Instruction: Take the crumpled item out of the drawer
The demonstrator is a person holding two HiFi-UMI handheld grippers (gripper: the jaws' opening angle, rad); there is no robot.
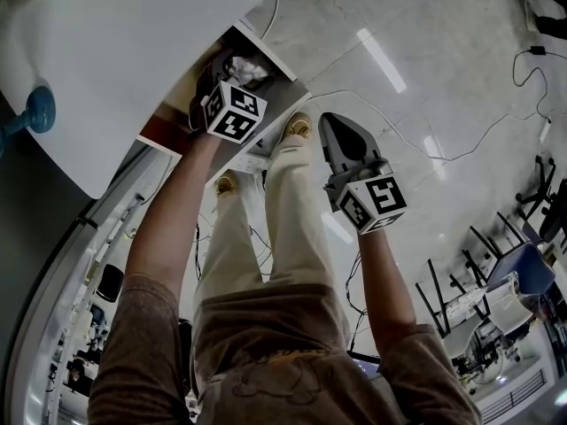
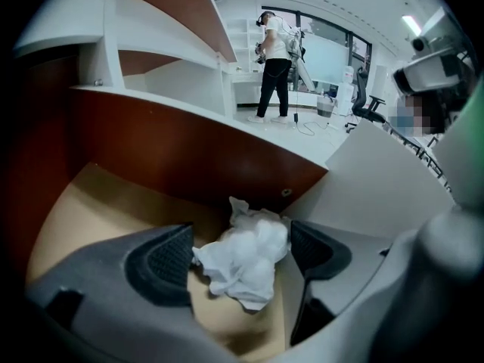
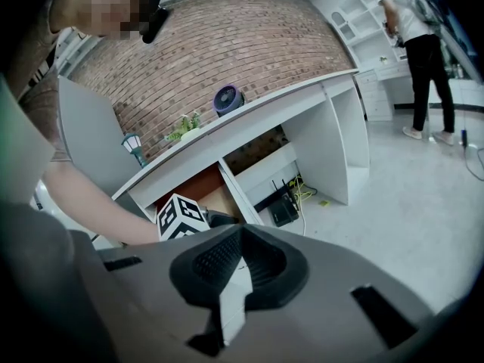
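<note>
Straddling the paper, the left claw stands with its jaws wide apart, one on each side of the wad and not yet clamped on it. The paper lies low in the middle of the left gripper view, on the tan floor of the drawer, close to the brown back wall. Its left edge seems to touch the left jaw, and the right jaw is just beside it. In the head view the drawer sits at upper centre, under the edge of the white counter.

The grip is the main risk. The wad is loose and light, so jaws that close only on its outer folds may let it slip free on the way out. A jaw that meets it first could also nudge it toward the back wall, out of the bite. If the claw dips while closing, the jaws may scrape the drawer floor. If it lifts too steeply, the claw could knock the counter edge overhead.

Further right, the right claw has its jaws together on nothing. It hangs over the floor, well apart from the drawer.
</note>
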